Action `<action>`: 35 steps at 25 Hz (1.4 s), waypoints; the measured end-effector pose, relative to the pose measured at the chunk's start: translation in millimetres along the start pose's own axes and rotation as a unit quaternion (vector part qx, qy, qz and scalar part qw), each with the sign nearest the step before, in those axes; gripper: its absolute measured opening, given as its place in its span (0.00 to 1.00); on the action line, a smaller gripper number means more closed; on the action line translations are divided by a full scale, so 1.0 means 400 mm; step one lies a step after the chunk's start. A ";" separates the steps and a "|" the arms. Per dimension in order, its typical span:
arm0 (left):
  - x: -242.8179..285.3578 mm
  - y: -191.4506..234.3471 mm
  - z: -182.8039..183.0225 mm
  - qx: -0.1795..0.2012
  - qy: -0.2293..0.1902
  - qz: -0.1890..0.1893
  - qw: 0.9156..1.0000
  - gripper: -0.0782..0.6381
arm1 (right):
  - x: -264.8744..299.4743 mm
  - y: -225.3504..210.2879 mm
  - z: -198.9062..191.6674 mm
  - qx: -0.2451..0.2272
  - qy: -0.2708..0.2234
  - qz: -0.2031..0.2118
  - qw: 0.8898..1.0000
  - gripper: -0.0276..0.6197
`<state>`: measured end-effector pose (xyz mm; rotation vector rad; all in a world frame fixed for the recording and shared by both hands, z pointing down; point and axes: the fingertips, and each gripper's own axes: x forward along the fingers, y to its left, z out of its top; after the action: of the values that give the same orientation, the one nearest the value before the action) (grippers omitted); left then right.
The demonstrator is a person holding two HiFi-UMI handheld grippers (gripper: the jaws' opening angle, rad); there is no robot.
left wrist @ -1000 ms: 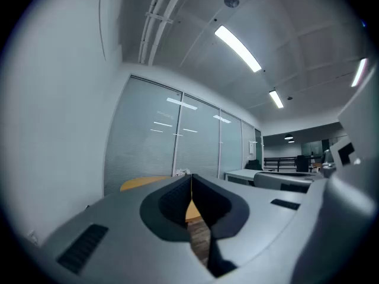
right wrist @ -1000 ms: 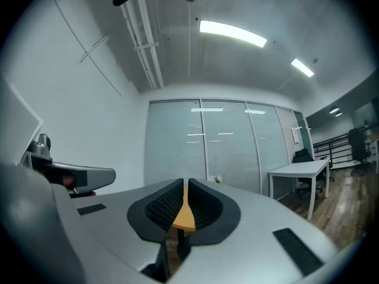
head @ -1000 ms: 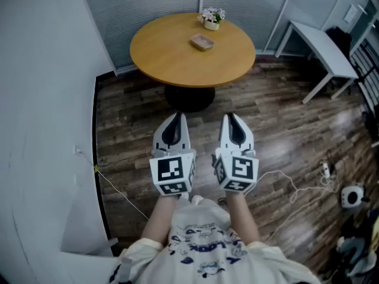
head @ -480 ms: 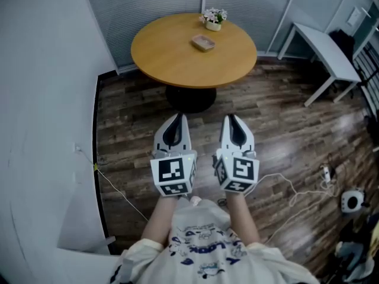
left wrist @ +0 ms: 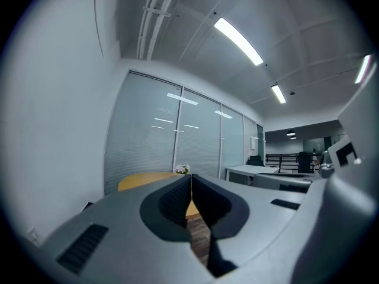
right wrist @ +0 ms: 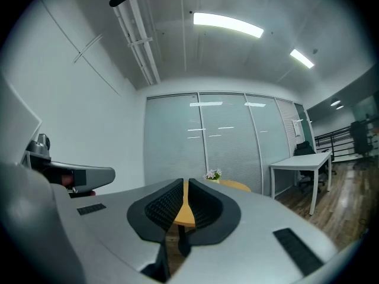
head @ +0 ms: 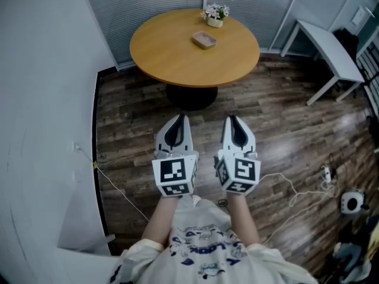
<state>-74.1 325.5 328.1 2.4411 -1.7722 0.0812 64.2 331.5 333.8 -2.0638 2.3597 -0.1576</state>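
From overhead, the left gripper (head: 180,118) and right gripper (head: 231,119) hang side by side over the wooden floor (head: 284,129), well short of the round table (head: 172,46) with its small tray (head: 204,39) and flower pot (head: 215,14); nothing is touched yet. Left gripper view: jaws pressed together, empty. Right gripper view: likewise closed on nothing, table ahead

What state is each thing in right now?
Left tongs: shut, empty, held in the air.
Right tongs: shut, empty, level with the left.
Flowerpot: upright at the table's far edge.
Dish: flat on the table.
Cable: loose on the floor.
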 end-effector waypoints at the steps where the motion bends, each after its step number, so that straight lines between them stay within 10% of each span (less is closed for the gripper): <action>1: 0.009 0.002 -0.003 0.000 0.001 -0.001 1.000 0.12 | 0.008 -0.002 -0.004 0.000 0.001 -0.001 1.000 0.09; 35: 0.573 0.172 0.035 -0.011 0.013 -0.044 0.999 0.12 | 0.567 -0.080 0.010 -0.006 0.006 -0.038 0.999 0.09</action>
<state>-68.3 86.4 345.5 2.4879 -1.6428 0.0859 65.6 102.7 346.7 -2.1644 2.2965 -0.1583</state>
